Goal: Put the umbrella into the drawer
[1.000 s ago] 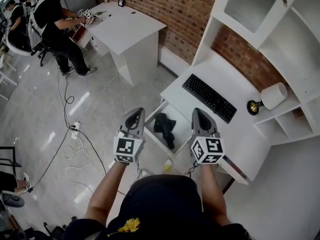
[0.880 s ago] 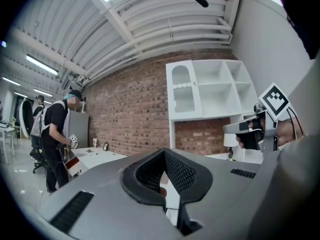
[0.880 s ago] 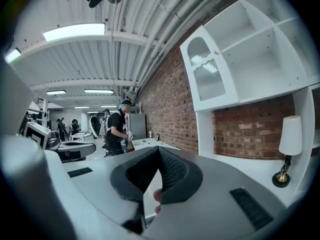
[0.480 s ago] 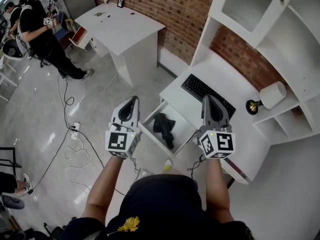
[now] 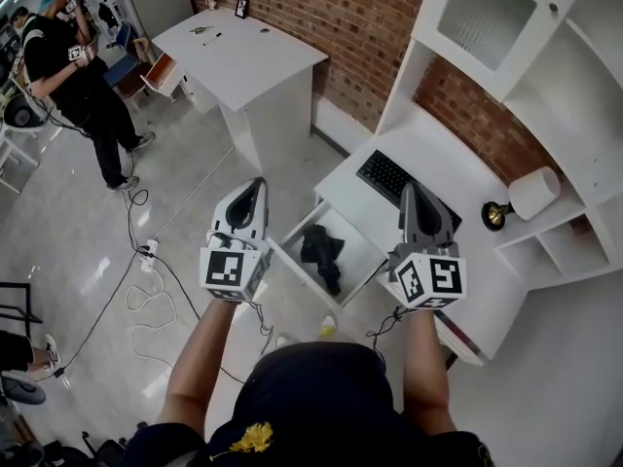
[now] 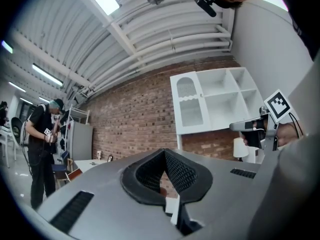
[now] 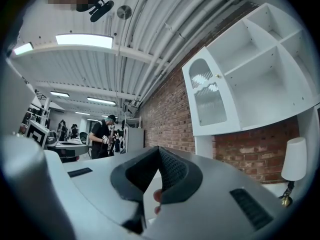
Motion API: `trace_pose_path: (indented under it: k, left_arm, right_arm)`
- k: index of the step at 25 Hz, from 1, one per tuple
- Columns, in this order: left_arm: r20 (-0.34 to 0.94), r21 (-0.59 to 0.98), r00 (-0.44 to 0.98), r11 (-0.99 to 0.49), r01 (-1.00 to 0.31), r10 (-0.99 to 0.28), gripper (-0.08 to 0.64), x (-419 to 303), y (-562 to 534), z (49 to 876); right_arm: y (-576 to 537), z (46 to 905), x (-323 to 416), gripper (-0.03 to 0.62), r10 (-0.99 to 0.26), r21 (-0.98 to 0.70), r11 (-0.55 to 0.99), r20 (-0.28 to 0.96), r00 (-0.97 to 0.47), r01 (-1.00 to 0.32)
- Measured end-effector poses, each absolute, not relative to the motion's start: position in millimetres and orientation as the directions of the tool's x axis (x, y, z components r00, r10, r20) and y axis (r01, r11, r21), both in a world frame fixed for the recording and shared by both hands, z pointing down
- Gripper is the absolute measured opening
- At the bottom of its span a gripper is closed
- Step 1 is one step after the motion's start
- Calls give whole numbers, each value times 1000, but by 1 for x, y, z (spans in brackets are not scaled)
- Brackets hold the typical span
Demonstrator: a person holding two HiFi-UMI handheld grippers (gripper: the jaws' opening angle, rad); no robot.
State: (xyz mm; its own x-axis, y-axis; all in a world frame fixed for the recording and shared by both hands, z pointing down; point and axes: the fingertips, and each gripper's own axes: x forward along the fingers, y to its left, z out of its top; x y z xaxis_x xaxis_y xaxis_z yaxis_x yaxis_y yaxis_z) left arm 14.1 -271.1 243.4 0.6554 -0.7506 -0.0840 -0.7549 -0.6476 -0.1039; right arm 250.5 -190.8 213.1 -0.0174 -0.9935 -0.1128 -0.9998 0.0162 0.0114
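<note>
**Both grippers clenched and empty; umbrella lies in the open drawer**

1. Markings: each gripper carries a cube with black-and-white square code patterns. They hold no letters or words.
2. Left gripper (image 5: 257, 185): it is held out level on a straight forearm, over the floor just left of the drawer (image 5: 357, 248). In the left gripper view its 2 jaws meet at the tips, and nothing sits between them.
3. Umbrella (image 5: 319, 247): black and folded, it lies inside the pulled-out white drawer, between the 2 grippers in the head view and apart from both.
4. Right gripper (image 5: 414, 191): it is held out level beside the left one, above the desk's front edge, and in the head view it overlaps the keyboard (image 5: 386, 175). The right gripper view shows its jaws pressed together on nothing.
</note>
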Motion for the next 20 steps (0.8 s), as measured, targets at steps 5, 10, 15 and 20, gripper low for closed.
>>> trace_pose_path:
  k: [5, 10, 15, 20]
  left_arm:
    - [-90, -78, 643, -638, -766, -761, 15, 12, -270, 245]
    - [-85, -82, 648, -643, -761, -756, 15, 13, -270, 245]
    - [-90, -76, 638, -634, -770, -765, 15, 11, -272, 246]
    - [-70, -92, 655, -649, -755, -752, 15, 14, -273, 248]
  right_arm:
    - [-194, 217, 248, 2, -994, 18, 19, -108, -21, -1000]
    - [-196, 219, 247, 3, -995, 29, 18, -100, -21, -999]
    - [-197, 222, 248, 2, -996, 18, 19, -92, -20, -1000]
    - [-198, 222, 249, 2, -996, 19, 18, -91, -20, -1000]
